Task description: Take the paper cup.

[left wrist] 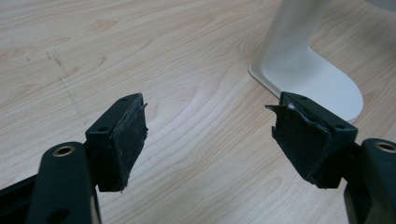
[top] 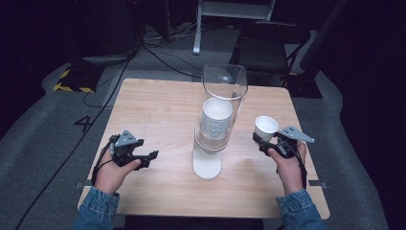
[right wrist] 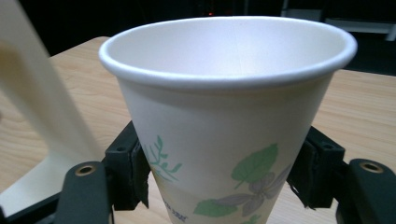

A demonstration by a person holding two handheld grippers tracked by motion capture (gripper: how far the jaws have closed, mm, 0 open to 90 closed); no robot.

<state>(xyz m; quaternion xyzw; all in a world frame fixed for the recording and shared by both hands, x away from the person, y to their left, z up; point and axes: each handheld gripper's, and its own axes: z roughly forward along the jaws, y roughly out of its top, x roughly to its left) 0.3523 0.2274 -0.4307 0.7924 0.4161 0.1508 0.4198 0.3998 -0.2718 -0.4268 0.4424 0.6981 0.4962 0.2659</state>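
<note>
Black jaws of the right gripper (right wrist: 219, 179) are clamped on both sides of a paper cup (right wrist: 229, 116), upright, mouth up, held on the right side of the wooden table (top: 158, 110). That forearm comes in from the bottom edge, denim sleeve (top: 299, 211) showing. Over on the left, the left gripper (top: 152, 155) sits low over the table, jaws spread wide with nothing between them, pointing toward the white cup dispenser (top: 213, 139) in the middle.

cup (right wrist: 224, 121): white, green leaves, purple flower | stand (left wrist: 303, 70): white | table (top: 158, 110): light wood
</note>
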